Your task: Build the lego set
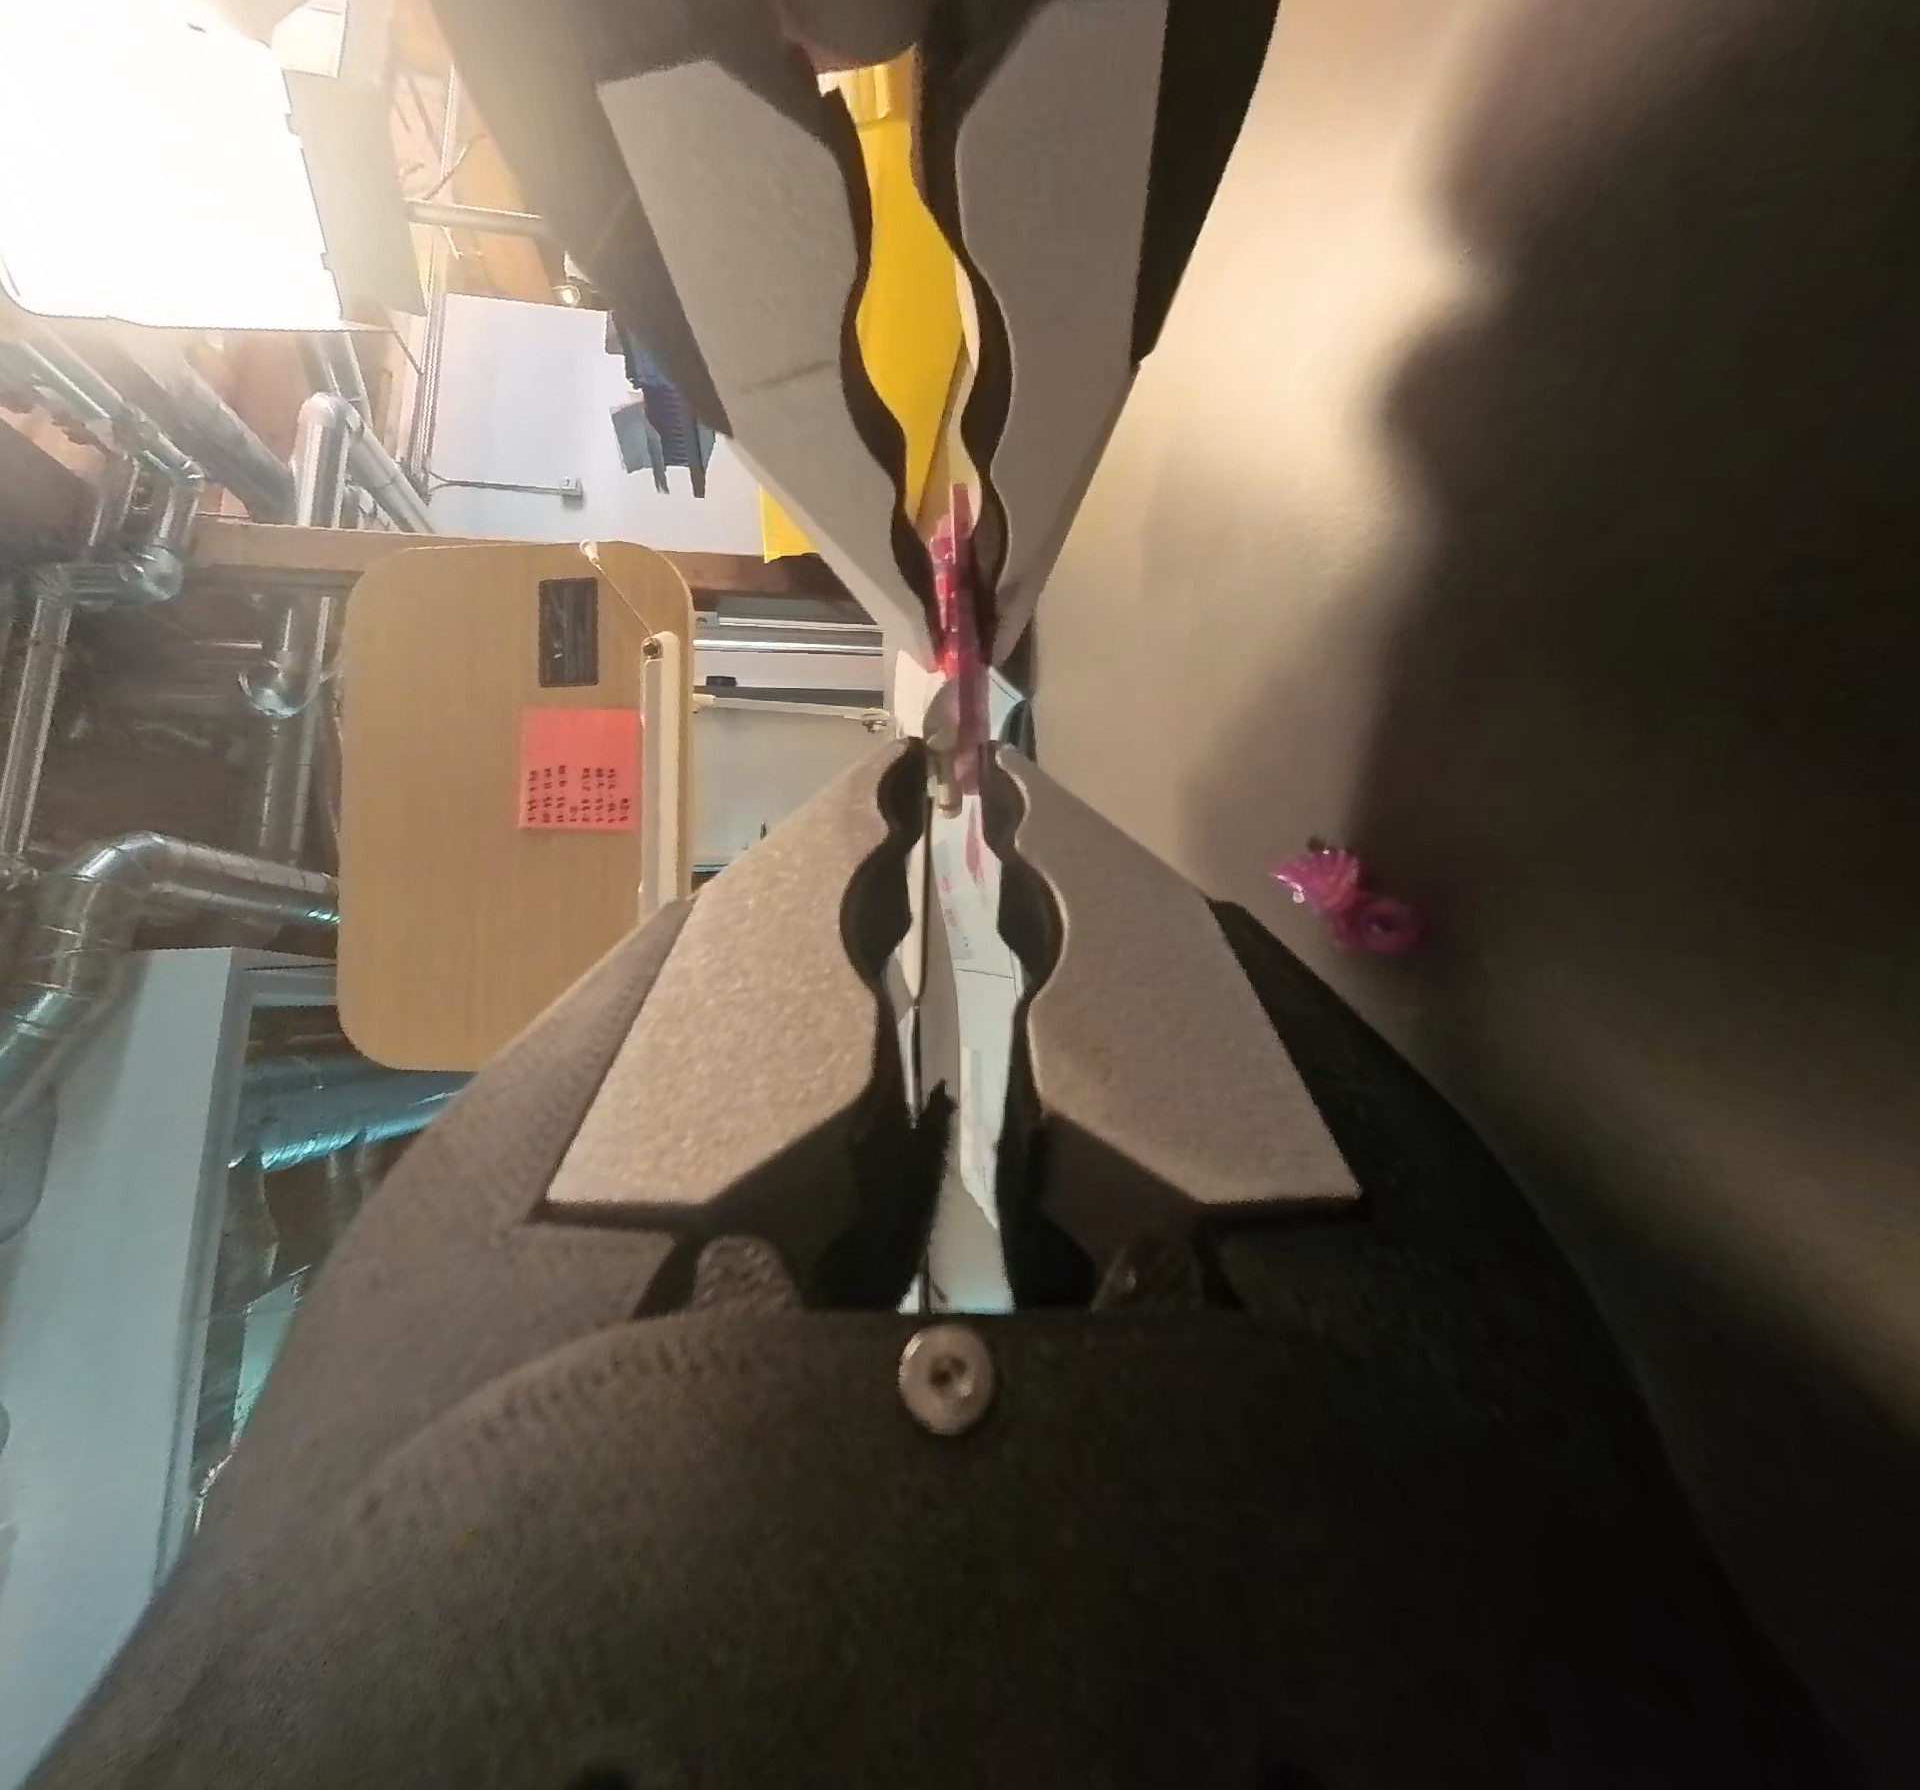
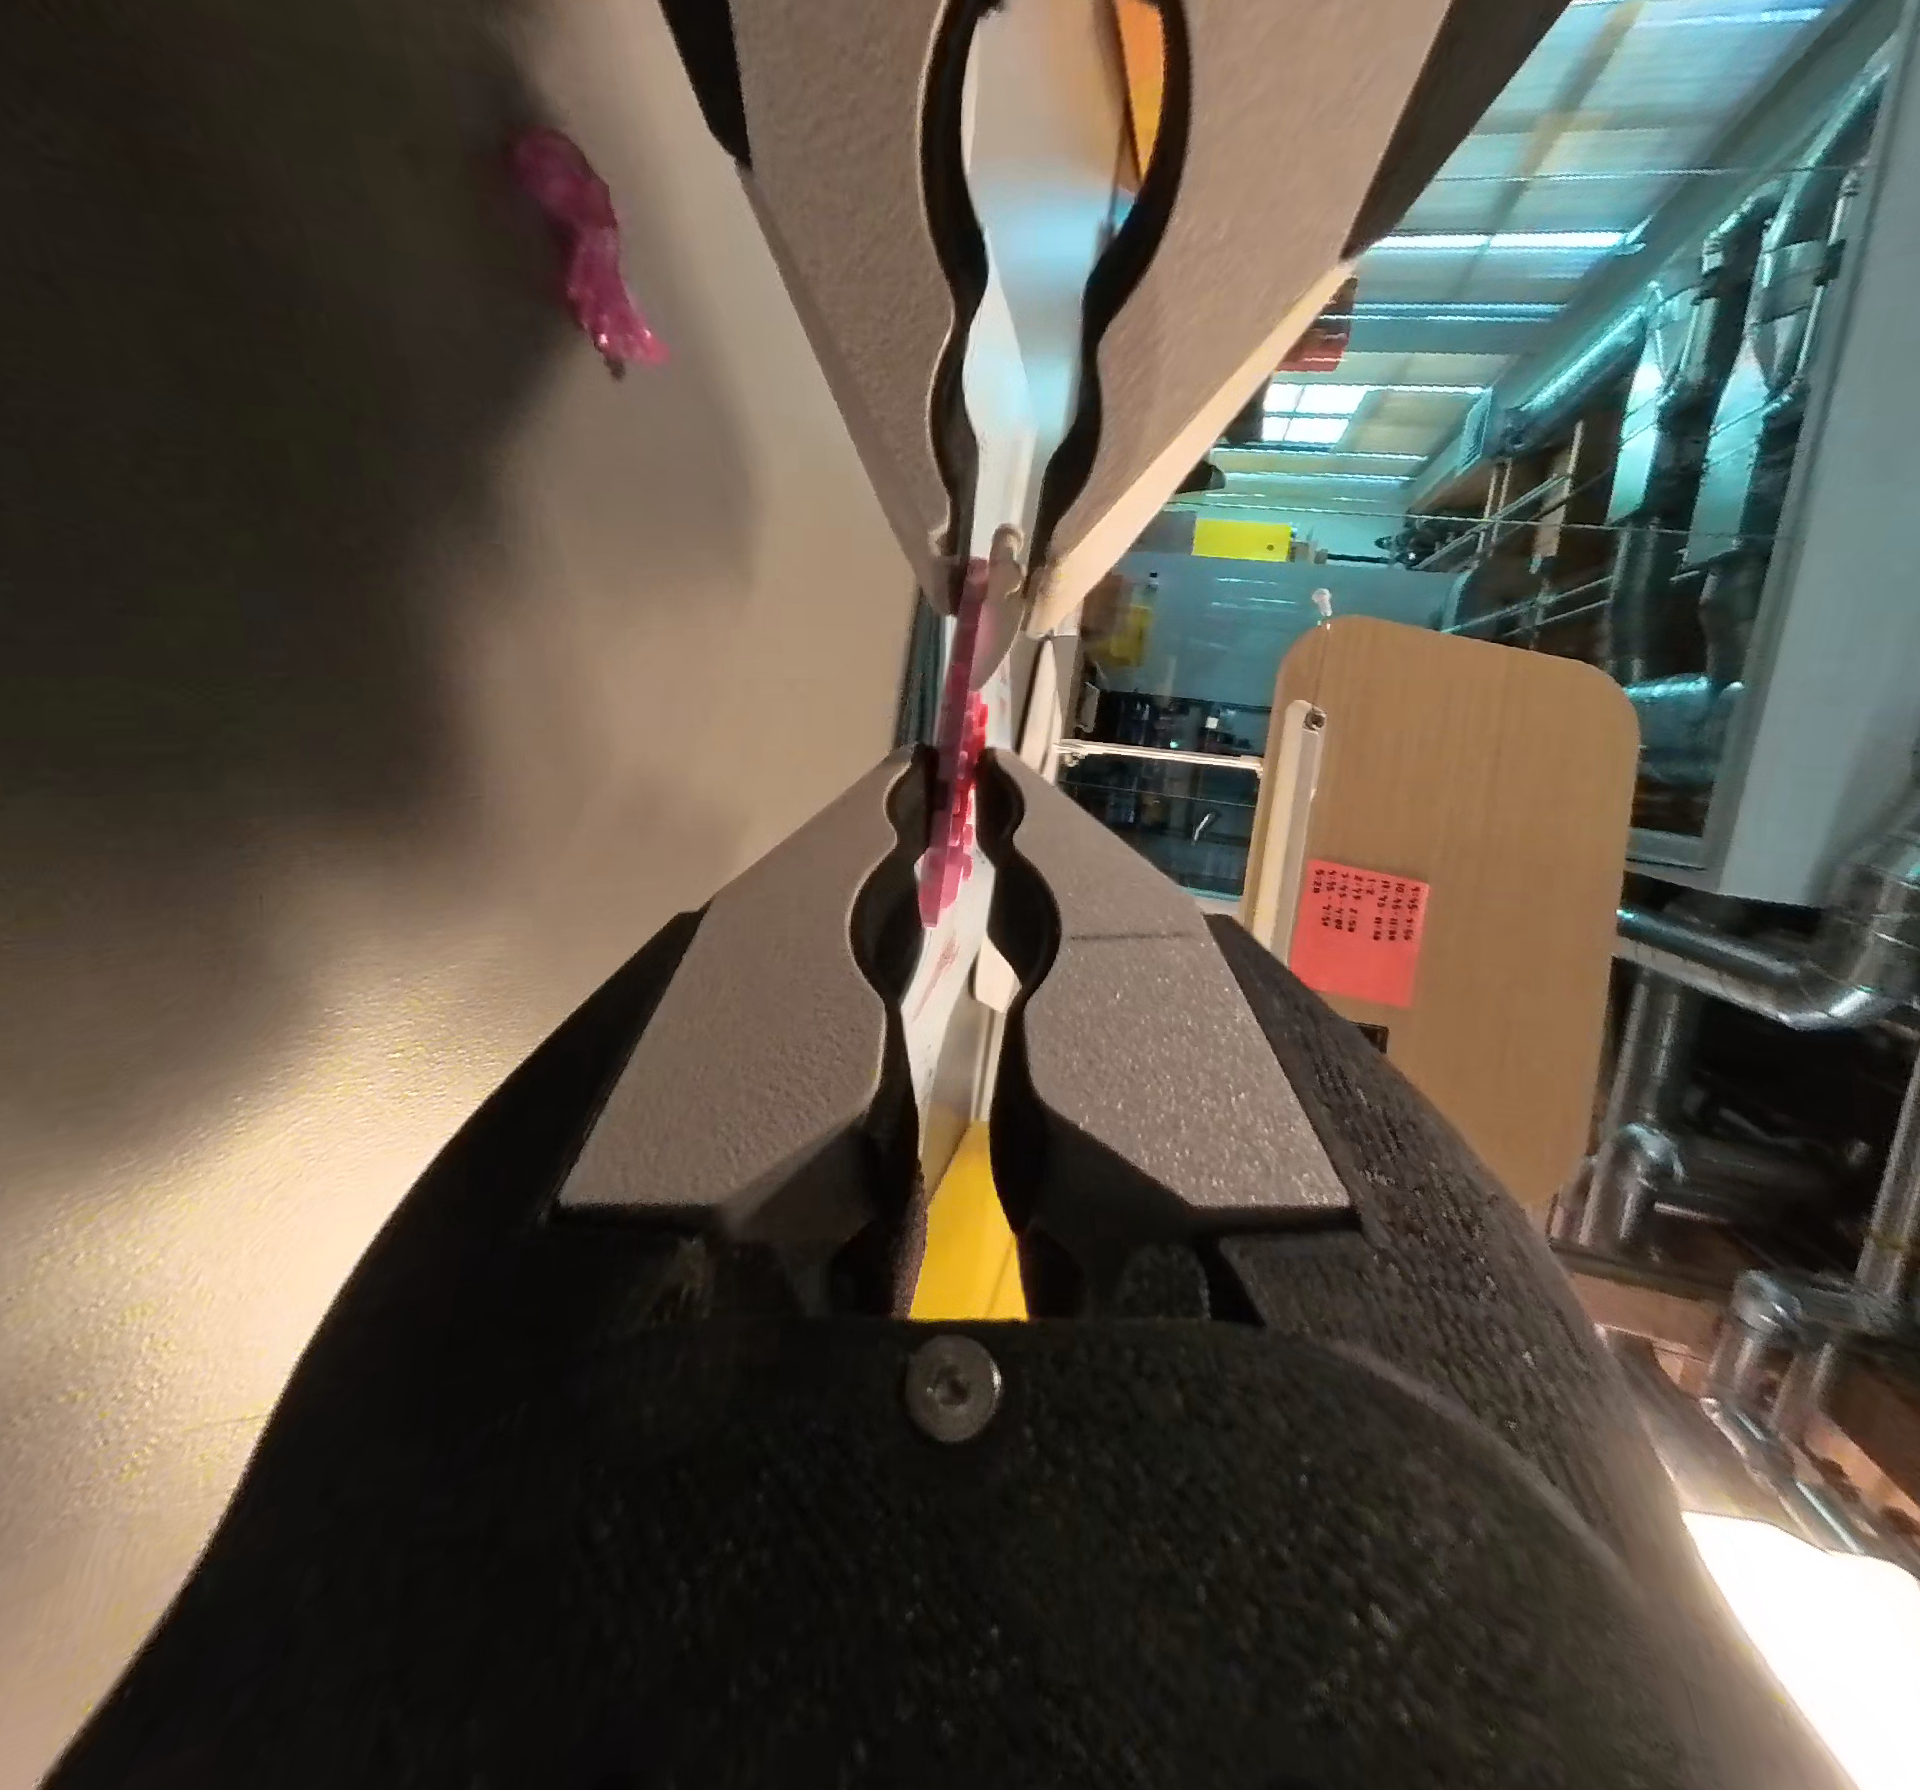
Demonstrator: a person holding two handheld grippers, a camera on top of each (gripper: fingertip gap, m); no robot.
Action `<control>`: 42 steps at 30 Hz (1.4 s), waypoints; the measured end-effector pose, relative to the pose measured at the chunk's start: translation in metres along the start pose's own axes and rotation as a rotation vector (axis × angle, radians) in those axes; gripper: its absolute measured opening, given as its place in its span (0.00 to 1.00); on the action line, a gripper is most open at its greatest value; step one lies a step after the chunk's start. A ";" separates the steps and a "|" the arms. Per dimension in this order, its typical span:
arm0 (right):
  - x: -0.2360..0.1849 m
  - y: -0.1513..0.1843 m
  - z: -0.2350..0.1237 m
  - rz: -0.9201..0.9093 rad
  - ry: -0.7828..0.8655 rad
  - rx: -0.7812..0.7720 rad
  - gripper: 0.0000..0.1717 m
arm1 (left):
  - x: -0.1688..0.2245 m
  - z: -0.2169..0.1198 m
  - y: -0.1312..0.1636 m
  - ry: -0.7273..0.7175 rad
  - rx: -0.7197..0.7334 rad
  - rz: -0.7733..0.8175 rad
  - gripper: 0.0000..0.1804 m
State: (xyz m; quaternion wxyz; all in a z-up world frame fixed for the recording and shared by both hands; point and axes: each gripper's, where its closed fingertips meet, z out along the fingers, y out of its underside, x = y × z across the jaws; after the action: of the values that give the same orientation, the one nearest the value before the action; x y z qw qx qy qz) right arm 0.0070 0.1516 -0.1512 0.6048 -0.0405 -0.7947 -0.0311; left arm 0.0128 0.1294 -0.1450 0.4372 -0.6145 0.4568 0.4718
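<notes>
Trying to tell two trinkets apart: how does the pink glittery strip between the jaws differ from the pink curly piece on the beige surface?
The pink glittery strip runs straight and narrow; the pink curly piece is bunched into loops. The strip is clamped at its ends by the left gripper and right gripper, off the beige surface; the curly piece lies loose on it, untouched. Both are pink and sparkly.
</notes>
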 end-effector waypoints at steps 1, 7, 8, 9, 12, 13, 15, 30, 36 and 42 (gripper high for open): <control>-0.001 0.000 0.000 0.000 -0.005 -0.001 0.03 | 0.000 0.000 0.000 0.002 0.000 -0.001 0.05; -0.006 0.001 0.003 0.051 -0.037 0.002 0.04 | 0.006 0.002 0.001 0.028 -0.008 -0.006 0.05; -0.007 0.001 0.003 0.100 -0.042 0.003 0.04 | 0.006 0.003 0.002 0.033 -0.013 -0.015 0.05; -0.006 0.001 0.004 0.138 -0.041 0.005 0.04 | 0.005 0.003 0.002 0.033 -0.016 -0.027 0.05; -0.010 0.000 0.008 0.167 -0.064 -0.008 0.17 | 0.003 0.002 0.000 0.025 -0.001 -0.041 0.05; -0.010 -0.002 0.009 0.165 -0.059 -0.008 0.16 | 0.003 0.002 -0.002 0.027 0.006 -0.046 0.05; -0.006 -0.001 0.011 0.139 -0.023 -0.017 0.07 | 0.004 0.001 -0.005 0.030 0.016 -0.045 0.04; -0.007 0.000 0.013 0.257 -0.008 0.000 0.27 | 0.007 0.003 -0.001 0.069 0.005 -0.108 0.05; -0.005 0.039 -0.014 0.364 0.070 -0.035 0.41 | 0.020 0.008 0.007 0.138 -0.041 -0.120 0.05; 0.014 0.090 -0.041 0.664 0.265 -0.050 0.40 | 0.040 0.008 -0.011 0.268 0.036 -0.176 0.05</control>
State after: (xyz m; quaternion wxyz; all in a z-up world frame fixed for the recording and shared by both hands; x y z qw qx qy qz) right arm 0.0514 0.2372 -0.1267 0.6786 -0.3067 -0.6519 0.1429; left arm 0.0280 0.1336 -0.1839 0.4230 -0.7015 0.4639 0.3373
